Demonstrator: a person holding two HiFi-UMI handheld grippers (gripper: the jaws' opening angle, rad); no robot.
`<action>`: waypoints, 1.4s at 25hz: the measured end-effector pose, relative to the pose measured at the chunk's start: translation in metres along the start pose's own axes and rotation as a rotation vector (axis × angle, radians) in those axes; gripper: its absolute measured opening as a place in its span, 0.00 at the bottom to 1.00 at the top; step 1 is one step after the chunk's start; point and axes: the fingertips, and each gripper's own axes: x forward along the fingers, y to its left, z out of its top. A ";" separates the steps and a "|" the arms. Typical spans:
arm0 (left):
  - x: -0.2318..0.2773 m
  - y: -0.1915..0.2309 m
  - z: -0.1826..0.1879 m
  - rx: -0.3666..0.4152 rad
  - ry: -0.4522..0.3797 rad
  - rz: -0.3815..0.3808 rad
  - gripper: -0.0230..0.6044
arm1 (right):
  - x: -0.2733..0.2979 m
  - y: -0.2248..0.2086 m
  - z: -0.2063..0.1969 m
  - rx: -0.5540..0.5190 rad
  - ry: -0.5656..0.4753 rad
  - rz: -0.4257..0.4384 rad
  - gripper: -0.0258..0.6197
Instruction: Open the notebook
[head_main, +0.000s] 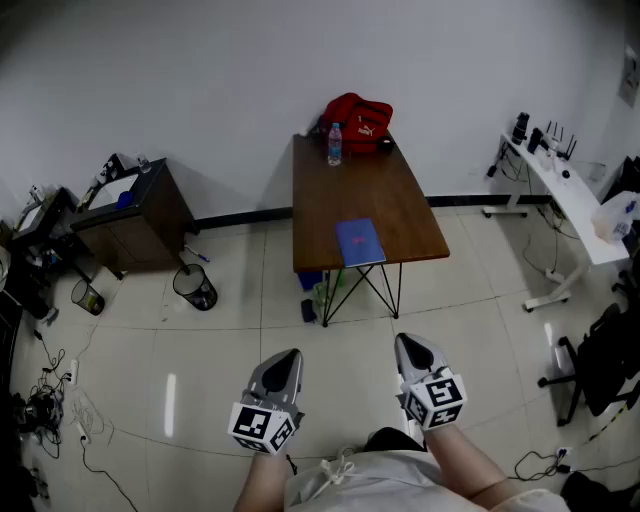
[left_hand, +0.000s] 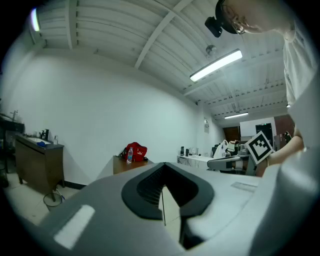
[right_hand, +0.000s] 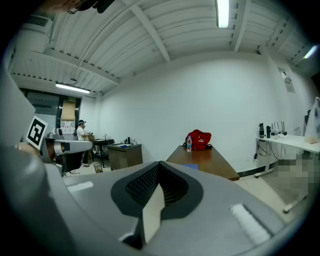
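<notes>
A blue notebook (head_main: 359, 242) lies closed near the front edge of a brown wooden table (head_main: 350, 190); in the right gripper view the notebook (right_hand: 190, 166) is a thin blue strip on the table (right_hand: 205, 160). At the table's far end sit a red bag (head_main: 358, 122) and a water bottle (head_main: 334, 145). My left gripper (head_main: 290, 354) and right gripper (head_main: 405, 341) are held close to my body over the floor, well short of the table. Both point toward it, jaws together and holding nothing. The left gripper (left_hand: 163, 167) and right gripper (right_hand: 160, 165) each fill their own views.
A dark cabinet (head_main: 135, 215) and a mesh bin (head_main: 195, 288) stand to the left. A white desk (head_main: 565, 195) and an office chair (head_main: 600, 360) are on the right. Cables (head_main: 40, 400) lie on the floor at far left. Small items (head_main: 320, 295) sit under the table.
</notes>
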 end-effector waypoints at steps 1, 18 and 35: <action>0.001 0.004 -0.002 -0.006 0.002 0.003 0.04 | 0.005 0.001 -0.002 -0.001 0.004 0.003 0.05; 0.157 0.102 -0.030 -0.055 0.071 0.027 0.04 | 0.167 -0.095 -0.009 0.041 0.080 -0.023 0.05; 0.342 0.192 -0.111 -0.168 0.272 0.029 0.05 | 0.349 -0.228 -0.098 0.126 0.375 -0.080 0.10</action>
